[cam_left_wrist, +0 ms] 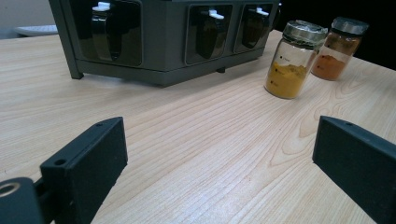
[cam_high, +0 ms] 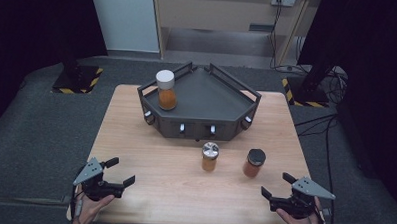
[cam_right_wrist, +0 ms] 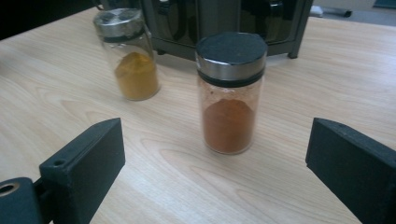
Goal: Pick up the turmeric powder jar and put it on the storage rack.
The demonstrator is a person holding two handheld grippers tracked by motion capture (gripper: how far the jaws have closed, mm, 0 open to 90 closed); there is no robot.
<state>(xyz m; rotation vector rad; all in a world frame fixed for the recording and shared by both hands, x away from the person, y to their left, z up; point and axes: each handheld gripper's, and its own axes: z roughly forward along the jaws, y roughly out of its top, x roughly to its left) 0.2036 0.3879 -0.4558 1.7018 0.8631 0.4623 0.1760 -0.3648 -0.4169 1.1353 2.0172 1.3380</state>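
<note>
Two spice jars stand upright on the wooden table [cam_high: 159, 165] in front of a dark angular rack [cam_high: 202, 99]. The silver-lidded jar [cam_high: 210, 156] [cam_left_wrist: 294, 58] [cam_right_wrist: 130, 53] holds yellow powder. The black-lidded jar [cam_high: 254, 163] [cam_right_wrist: 230, 91] [cam_left_wrist: 338, 49] holds orange-red powder. A third jar with a white lid [cam_high: 166, 90] stands on the rack's top at its left. My left gripper [cam_high: 119, 172] [cam_left_wrist: 219, 158] rests open near the table's front left, nothing between its jaws. My right gripper [cam_high: 278, 185] [cam_right_wrist: 215, 161] is open at the front right, a short way before the black-lidded jar and apart from it.
The rack's front face has several dark slots with white tabs [cam_left_wrist: 210, 14]. Grey carpet [cam_high: 46, 121] surrounds the table. Black stands with striped bases [cam_high: 77, 80] and cables [cam_high: 326, 121] lie beyond the table's far corners.
</note>
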